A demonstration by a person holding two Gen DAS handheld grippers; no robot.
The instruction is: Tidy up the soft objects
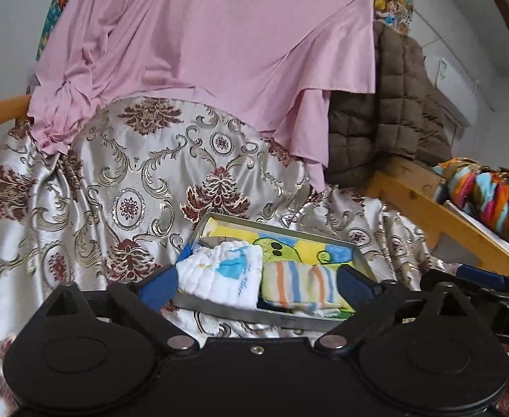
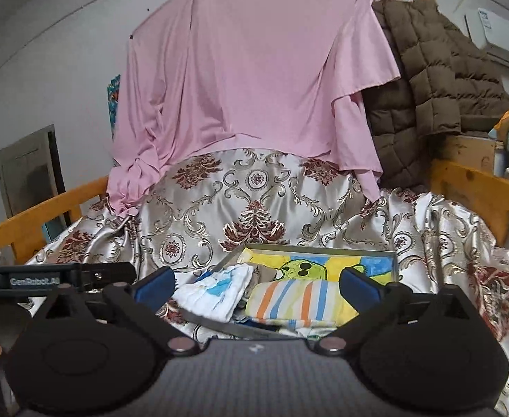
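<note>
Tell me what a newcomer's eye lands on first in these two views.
First, the big pink cloth draped at the back, above the shiny ornate bedspread. Next, the metal tray on that bedspread, holding a white folded cloth beside a striped one. Both open claws, left and right, frame it.

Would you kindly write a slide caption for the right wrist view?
Open right gripper hovers over a metal tray holding a white cloth and a striped cloth on a brocade bedspread.
</note>
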